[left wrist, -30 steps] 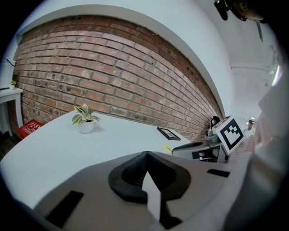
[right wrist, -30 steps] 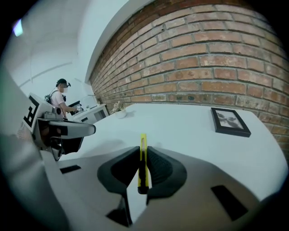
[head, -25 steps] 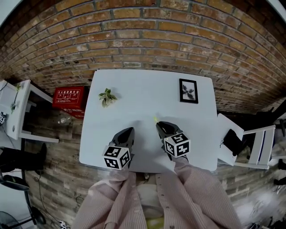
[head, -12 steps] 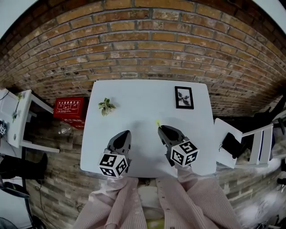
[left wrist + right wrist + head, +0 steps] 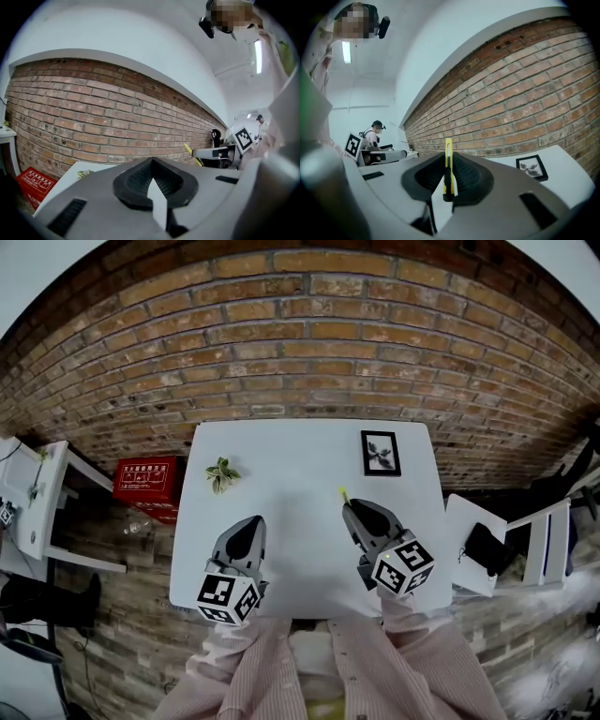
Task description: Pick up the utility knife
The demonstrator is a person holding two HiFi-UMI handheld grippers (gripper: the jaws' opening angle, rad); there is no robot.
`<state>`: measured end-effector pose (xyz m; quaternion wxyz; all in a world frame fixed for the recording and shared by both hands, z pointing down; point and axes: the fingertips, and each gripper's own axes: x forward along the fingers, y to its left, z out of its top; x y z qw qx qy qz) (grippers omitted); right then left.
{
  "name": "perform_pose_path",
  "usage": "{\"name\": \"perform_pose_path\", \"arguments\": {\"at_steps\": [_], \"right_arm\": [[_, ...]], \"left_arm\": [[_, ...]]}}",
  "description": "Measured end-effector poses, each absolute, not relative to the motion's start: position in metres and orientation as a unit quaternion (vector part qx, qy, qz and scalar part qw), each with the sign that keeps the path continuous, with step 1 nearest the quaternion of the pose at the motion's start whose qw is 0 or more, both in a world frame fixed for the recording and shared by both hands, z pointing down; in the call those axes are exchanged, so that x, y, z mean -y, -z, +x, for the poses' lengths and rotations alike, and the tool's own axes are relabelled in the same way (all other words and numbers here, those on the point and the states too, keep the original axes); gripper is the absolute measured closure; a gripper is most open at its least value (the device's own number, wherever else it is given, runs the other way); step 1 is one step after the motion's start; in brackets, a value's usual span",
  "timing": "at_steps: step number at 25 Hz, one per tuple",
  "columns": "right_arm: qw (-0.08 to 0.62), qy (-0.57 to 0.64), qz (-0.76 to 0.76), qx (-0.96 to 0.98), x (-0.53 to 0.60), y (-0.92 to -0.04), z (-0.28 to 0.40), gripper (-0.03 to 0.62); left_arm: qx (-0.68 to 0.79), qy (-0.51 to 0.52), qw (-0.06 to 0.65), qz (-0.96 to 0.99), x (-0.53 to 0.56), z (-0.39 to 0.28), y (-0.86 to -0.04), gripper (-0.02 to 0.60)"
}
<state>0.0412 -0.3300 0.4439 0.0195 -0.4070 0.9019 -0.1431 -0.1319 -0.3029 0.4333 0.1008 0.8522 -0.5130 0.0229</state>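
The yellow utility knife stands upright between the black pads of my right gripper, which is shut on it; its tip sticks out past the jaws. In the head view the knife's yellow end shows beyond the right gripper, held above the white table. My left gripper hovers beside it to the left, shut, with nothing between its pads. From the left gripper view the right gripper and the knife show off to the right.
A black picture frame lies at the table's far right and a small plant sprig at its far left. A brick wall runs behind. A red box and white shelf stand left, a white chair right.
Both grippers have risen toward the camera above the table. The right one carried the knife up with it; both stay shut.
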Motion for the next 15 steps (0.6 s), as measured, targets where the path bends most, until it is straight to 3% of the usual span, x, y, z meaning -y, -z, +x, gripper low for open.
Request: {"name": "perform_pose_path", "arguments": {"at_steps": [15], "right_arm": [[0.093,0.092,-0.422,-0.897,0.322,-0.365,0.073,0.54]], "left_arm": [[0.539,0.014,0.054,0.841,0.298,-0.151,-0.369,0.59]]}}
